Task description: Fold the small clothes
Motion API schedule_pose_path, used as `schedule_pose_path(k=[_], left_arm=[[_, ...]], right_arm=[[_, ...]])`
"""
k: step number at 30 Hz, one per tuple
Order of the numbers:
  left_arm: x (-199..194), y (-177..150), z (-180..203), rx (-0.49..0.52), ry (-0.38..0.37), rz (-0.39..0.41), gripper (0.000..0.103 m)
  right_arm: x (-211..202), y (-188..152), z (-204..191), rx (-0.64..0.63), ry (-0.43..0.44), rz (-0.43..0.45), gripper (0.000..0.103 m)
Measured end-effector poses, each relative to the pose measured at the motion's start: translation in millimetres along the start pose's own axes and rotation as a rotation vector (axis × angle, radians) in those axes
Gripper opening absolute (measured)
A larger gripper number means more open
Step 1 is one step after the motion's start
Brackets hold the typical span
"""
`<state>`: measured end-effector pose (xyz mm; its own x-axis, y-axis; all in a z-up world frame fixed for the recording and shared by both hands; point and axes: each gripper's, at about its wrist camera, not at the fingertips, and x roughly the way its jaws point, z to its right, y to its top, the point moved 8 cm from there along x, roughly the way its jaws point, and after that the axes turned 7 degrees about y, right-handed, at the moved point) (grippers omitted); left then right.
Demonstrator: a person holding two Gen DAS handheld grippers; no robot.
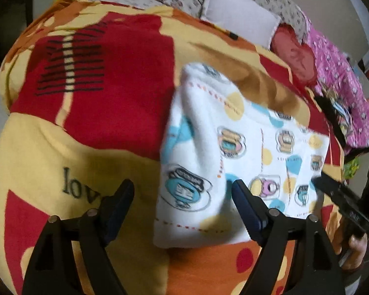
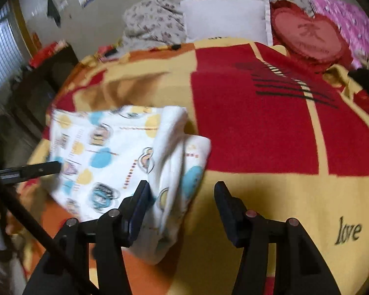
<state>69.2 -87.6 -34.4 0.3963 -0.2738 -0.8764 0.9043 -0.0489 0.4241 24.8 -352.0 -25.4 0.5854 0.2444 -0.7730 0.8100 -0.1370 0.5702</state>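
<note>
The left tongs [image 1: 182, 194] stand released at the bottom of the left wrist view, with nothing between the jaws; 1 jaw lies over the lower edge of the cloth [image 1: 233, 147], the other over the blanket [image 1: 49, 147]. The right tongs [image 2: 182, 194] are likewise released and empty, low in the right wrist view, just beside the cloth's rolled edge [image 2: 179, 147].

The cloth, white with cartoon prints, lies partly folded on the bed's blanket, centre right in the left view and centre left in the right view.

Risks, as I judge them: the thick rolled edge may spring open now that nothing pins it. A bite taken too deep could catch the blanket as well and drag both. With the 2 tongs close together, they could also clash.

No containers show. Farther up sit a white pillow [image 2: 226, 17] and a red heart cushion [image 2: 310, 36].
</note>
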Motion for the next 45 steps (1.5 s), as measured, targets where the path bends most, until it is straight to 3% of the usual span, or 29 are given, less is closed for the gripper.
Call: schedule_pose_path(k=[3, 15, 19, 21, 23, 25, 28, 30, 34, 36, 39, 45], left_arm=[[2, 1, 0, -0.008, -0.012, -0.004, 0.083], [15, -1, 18, 0.028, 0.02, 0.005, 0.083], [13, -2, 15, 0.012, 0.004, -0.005, 0.083], [11, -3, 11, -0.002, -0.001, -0.013, 0.083], [10, -5, 8, -0.016, -0.01, -0.021, 0.083], [7, -8, 5, -0.03, -0.026, -0.026, 0.083], [1, -14, -2, -0.07, -0.049, -0.023, 0.083], [-1, -17, -5, -0.093, -0.074, -0.017, 0.086], [-2, -17, -6, -0.119, -0.089, -0.011, 0.091], [0, -17, -4, -0.113, -0.09, -0.012, 0.092], [2, -15, 3, -0.078, -0.066, 0.001, 0.093], [6, -16, 16, -0.038, -0.034, 0.0, 0.093]], right_arm=[[0, -4, -3, 0.043, 0.066, 0.006, 0.069], [27, -9, -10, 0.093, 0.12, -0.009, 0.069], [20, -8, -9, 0.086, 0.073, -0.008, 0.069], [2, -1, -7, 0.065, 0.003, 0.047, 0.069], [-18, 9, -16, 0.046, 0.0, 0.111, 0.069], [-30, 17, -33, 0.013, 0.04, 0.139, 0.057], [-21, 25, -74, -0.12, 0.08, 0.089, 0.041], [-4, 28, -90, -0.163, 0.083, 0.066, 0.04], [30, 26, -98, -0.164, 0.076, -0.008, 0.04], [24, 23, -94, -0.135, 0.074, 0.015, 0.041], [2, 15, -77, -0.053, 0.077, 0.059, 0.059], [-1, 8, -69, -0.089, 0.057, 0.032, 0.059]])
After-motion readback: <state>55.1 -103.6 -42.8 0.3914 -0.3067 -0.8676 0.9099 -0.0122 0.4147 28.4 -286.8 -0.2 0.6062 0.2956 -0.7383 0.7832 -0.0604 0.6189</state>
